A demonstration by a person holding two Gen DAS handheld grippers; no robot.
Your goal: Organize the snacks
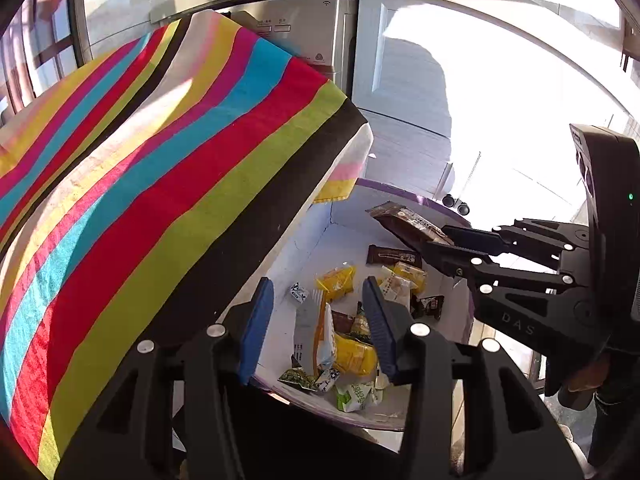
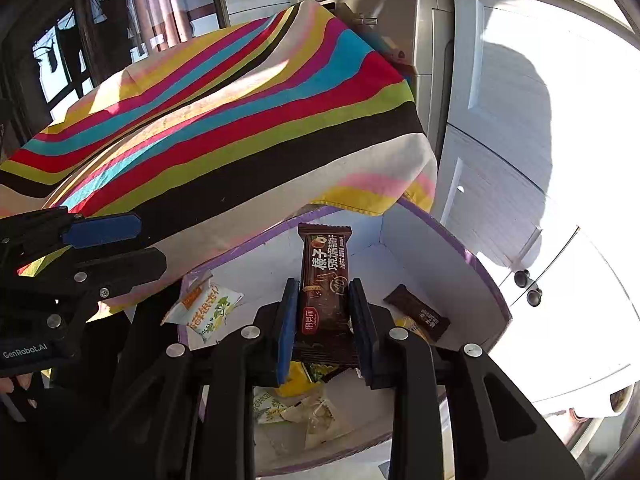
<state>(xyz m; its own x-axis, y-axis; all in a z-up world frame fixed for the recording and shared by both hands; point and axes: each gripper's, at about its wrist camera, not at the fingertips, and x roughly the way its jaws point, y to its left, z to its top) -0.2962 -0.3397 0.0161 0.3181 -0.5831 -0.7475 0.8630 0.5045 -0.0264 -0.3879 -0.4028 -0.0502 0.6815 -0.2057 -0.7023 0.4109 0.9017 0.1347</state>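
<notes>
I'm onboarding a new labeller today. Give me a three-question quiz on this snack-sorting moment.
1. True or false: the right gripper is shut on the brown wafer bar.
2. Which best describes the left gripper? A) clamping a yellow packet B) open, holding nothing C) gripping the cloth
3. Fill in: the white box with the purple rim sits beside a table draped in a ____ cloth.

Key: 1 true; 2 B; 3 striped

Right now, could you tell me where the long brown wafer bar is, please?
The brown wafer bar is clamped in the right gripper, held above the purple-rimmed box, just past the striped cloth's corner.
</notes>
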